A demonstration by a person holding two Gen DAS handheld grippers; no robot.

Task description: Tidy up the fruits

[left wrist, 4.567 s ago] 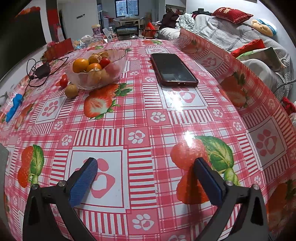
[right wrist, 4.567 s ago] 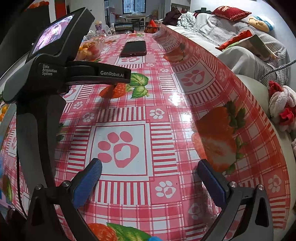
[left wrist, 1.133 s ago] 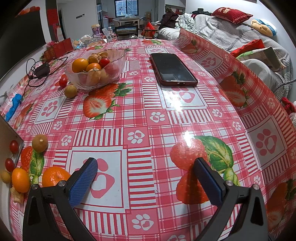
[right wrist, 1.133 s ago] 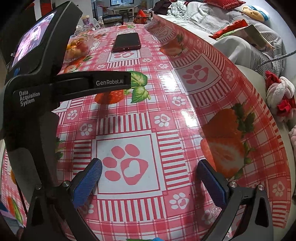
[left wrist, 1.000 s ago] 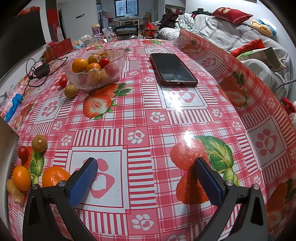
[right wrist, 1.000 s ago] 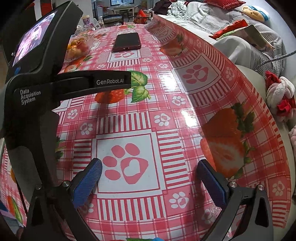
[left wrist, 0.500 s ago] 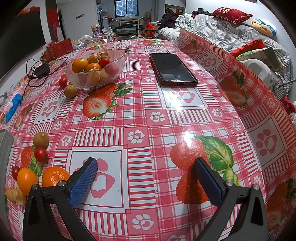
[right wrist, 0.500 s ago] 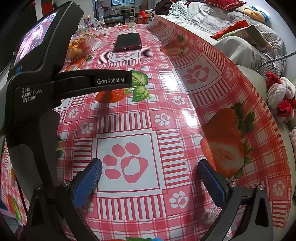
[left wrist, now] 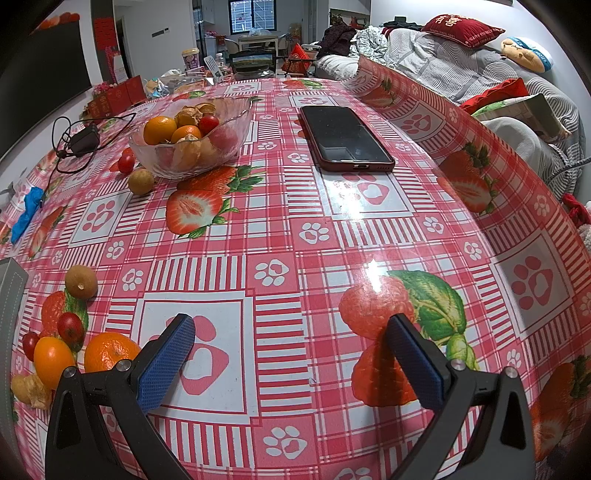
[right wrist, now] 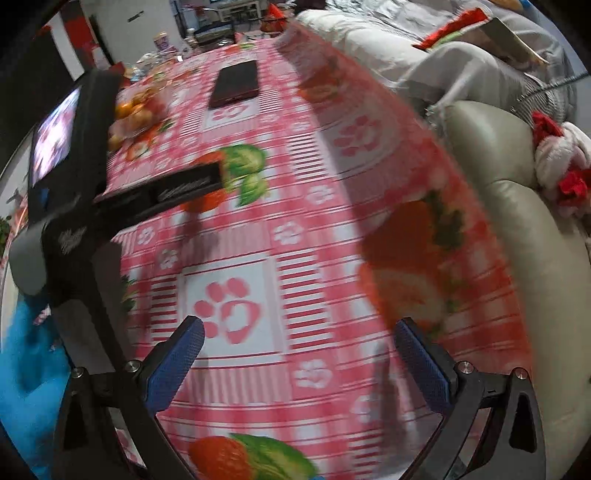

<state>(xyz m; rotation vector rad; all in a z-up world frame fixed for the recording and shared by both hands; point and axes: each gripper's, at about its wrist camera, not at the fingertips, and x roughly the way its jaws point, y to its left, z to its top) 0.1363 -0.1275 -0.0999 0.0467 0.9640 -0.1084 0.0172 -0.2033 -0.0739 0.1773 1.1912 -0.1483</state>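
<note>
Hovering spread, empty: left tongs [left wrist: 291,343], right tongs [right wrist: 301,349], textured blue pads. Glossy table [left wrist: 288,236]; round oranges [left wrist: 109,350] loose; ribbed glass bowl [left wrist: 192,138].

this is looking like a lived-in home, a living and dining room in one. a bench [left wrist: 295,229] is wearing a strawberry-and-paw-print oilcloth, with a glass fruit bowl [left wrist: 192,144] and a phone [left wrist: 345,138] lying on it. a sofa [left wrist: 461,70] piled with cushions and bedding is running along one side, and a window [left wrist: 253,14] is showing at the back.
</note>
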